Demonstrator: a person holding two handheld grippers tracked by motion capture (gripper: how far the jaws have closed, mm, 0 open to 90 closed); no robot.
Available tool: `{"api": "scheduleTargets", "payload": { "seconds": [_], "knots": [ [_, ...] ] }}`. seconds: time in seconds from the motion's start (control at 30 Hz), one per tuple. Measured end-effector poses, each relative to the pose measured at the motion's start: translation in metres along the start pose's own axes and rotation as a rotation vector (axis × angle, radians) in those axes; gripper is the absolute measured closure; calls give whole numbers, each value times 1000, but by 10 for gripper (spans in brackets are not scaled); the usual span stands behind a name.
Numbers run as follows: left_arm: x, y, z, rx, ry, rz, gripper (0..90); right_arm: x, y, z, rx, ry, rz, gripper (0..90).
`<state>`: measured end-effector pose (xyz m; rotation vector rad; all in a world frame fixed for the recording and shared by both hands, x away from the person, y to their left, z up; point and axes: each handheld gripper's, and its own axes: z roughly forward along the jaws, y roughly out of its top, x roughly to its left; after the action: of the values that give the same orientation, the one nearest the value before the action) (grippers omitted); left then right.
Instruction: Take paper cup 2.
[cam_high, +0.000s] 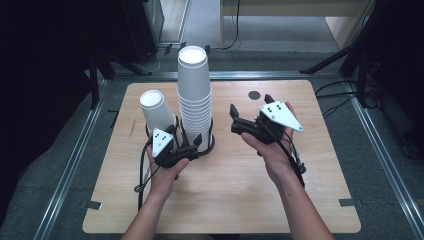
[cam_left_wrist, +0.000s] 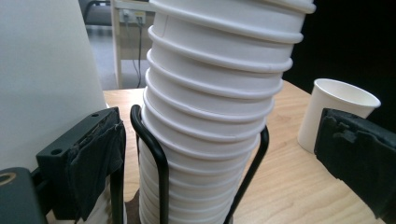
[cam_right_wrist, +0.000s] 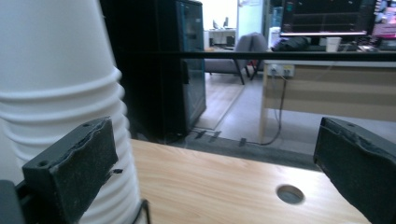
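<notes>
Cups stand upside down in a tall nested stack (cam_high: 194, 95) held in a black wire rack (cam_high: 207, 140) near the middle of the wooden table (cam_high: 225, 200), with a single cup (cam_high: 156, 112) in the rack's other slot just to the left; the wire loops probably keep both columns from toppling while cups are drawn off. The left gripper (cam_high: 192, 147) sits low against the foot of the stack, its jaws spread wide to either side of the stack in the left gripper view, not yet pressing on it, which looks like a way to steady or grasp the lower cups. The right gripper (cam_high: 250, 112) hovers just right of the stack, jaws also wide and empty, likely waiting to take a cup. Another upright cup (cam_left_wrist: 334, 112) appears beyond the left gripper's far jaw, though the high view gives no clear sight of it. The rack's base is hidden behind the left hand (cam_high: 167, 172), and the count of nested cups is hard to make out.
</notes>
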<state>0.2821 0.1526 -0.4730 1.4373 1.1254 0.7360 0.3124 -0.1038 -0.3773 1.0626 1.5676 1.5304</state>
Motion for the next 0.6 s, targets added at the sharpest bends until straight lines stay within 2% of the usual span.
{"api": "scheduleTargets", "payload": {
  "seconds": [0.03, 0.1, 0.2, 0.27, 0.33, 0.4, 0.47, 0.6],
  "knots": [
    [-2, -2, 3, 0, 4, 2, 15, 8, 7, 3, -10, 27, 2, 0],
    [-3, -3, 5, -2, 7, 2, 15, 11, 10, 4, -15, 40, 4, 0],
    [-5, -3, 10, -10, 27, -2, 15, 26, 22, 8, -30, 102, 14, 0],
    [-6, -1, 13, -20, 32, -9, 15, 30, 24, 10, -30, 117, 17, 0],
    [-8, 3, 19, -26, 51, 13, 16, 41, 30, 17, -22, 161, 14, 0],
    [-8, 4, 20, -33, 57, 17, 16, 45, 32, 20, -18, 174, 8, 0],
    [-10, 8, 21, -47, 76, 30, 20, 55, 35, 30, 5, 213, 11, 0],
    [-11, 10, 22, -52, 81, 33, 20, 64, 38, 39, 12, 232, 14, 0]
  ]
}}
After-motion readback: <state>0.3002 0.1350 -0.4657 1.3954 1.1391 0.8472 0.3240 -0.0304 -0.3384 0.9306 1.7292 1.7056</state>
